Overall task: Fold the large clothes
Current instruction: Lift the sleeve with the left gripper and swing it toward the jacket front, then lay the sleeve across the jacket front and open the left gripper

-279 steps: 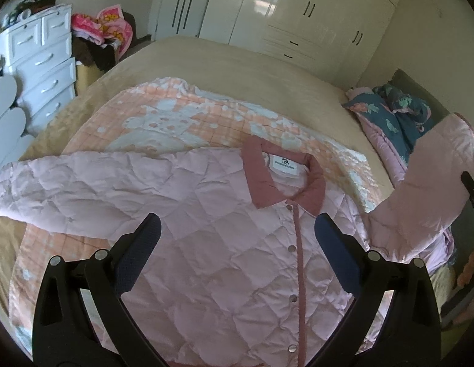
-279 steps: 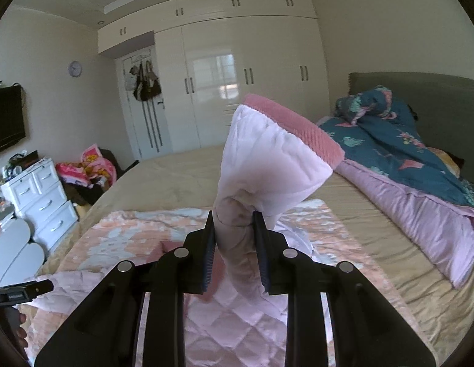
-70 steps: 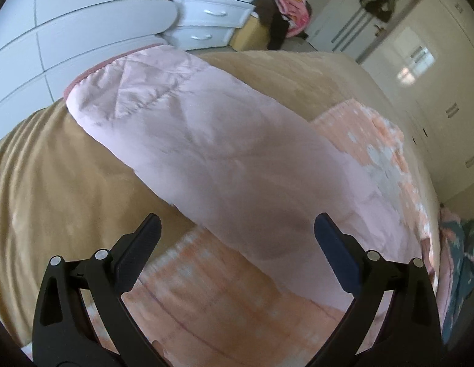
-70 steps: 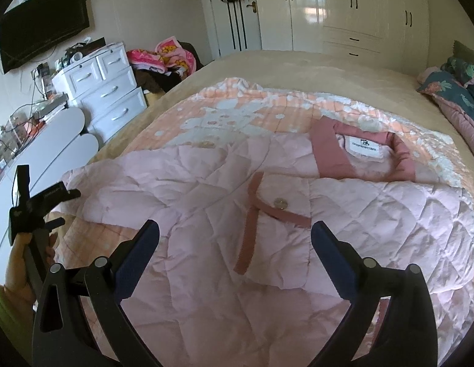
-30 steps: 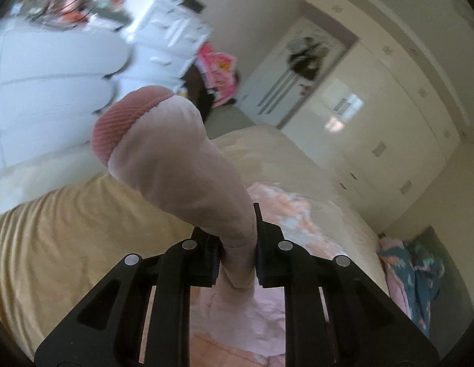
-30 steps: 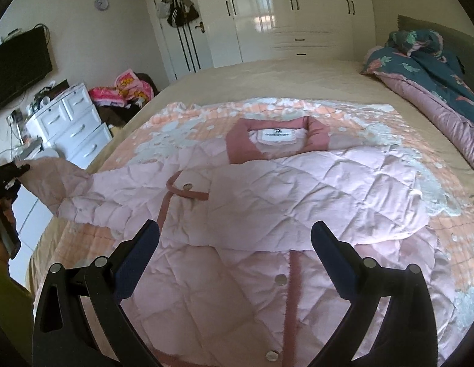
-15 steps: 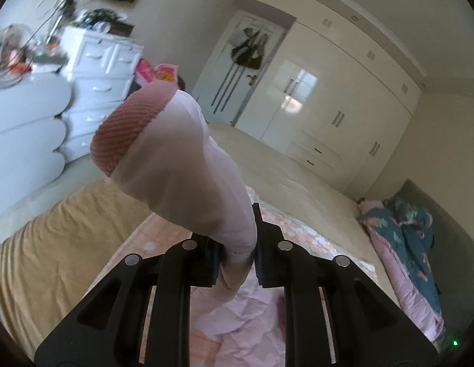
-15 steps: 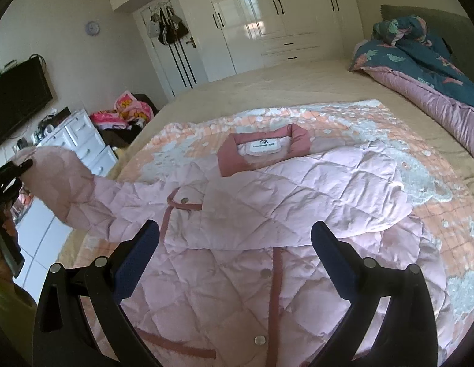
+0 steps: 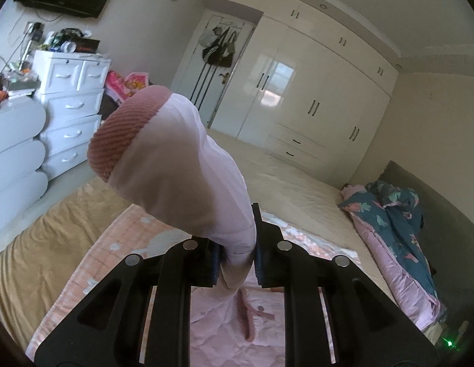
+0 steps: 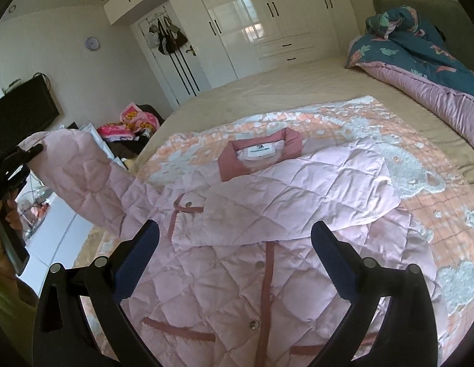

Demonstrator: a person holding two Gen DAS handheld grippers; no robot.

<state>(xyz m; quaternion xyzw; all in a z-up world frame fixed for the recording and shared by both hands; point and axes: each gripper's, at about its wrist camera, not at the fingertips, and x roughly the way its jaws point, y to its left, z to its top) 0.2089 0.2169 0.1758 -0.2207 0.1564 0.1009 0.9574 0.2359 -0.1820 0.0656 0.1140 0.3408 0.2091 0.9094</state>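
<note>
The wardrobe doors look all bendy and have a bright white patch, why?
Left wrist view: the fisheye lens curves the wardrobe toward the edges, and its glossy door mirrors window light as glare. Right wrist view: the same bowing and a bright patch on the wardrobe; the pink quilted jacket in the middle looks sharp and evenly lit.

Soft daylight is filling both views. Glare is reflecting off the glossy wardrobe doors [image 9: 279,82]. Fisheye distortion is bending edges; corners are vignetting black. Focus is holding sharp.
</note>
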